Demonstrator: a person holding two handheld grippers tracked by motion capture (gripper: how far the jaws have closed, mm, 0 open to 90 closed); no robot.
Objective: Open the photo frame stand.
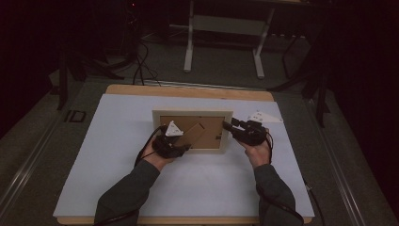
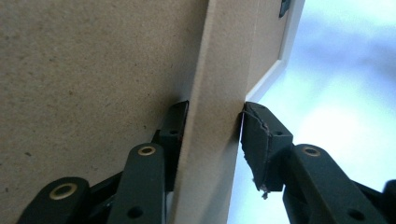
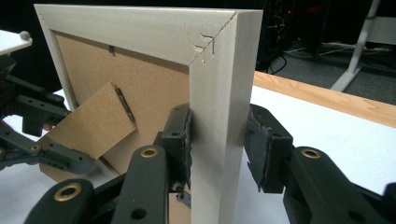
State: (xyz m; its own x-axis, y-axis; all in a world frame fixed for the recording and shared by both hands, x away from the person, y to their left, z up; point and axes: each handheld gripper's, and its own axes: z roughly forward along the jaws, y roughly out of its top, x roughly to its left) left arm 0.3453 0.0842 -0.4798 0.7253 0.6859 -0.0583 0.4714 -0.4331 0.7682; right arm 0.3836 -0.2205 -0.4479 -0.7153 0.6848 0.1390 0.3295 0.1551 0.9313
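Picture frame (image 1: pixel 192 130) stands back-out, mid-tabletop (image 1: pixel 117 155). Left tongs (image 2: pixel 215 135) pinch its fibreboard easel stand (image 3: pixel 91 123); right tongs (image 3: pixel 217 135) pinch its side rail. Judged light, rigid, possibly glazed; rails offer the safest hold, the stand's hinge seems weaker.

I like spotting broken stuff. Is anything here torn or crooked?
Yes. The black pad on one jaw of the left hand-held gripper looks torn and ragged along its edge. On the picture frame, the cardboard stand sticks out at a slant, and the corner joint shows small scratch marks.
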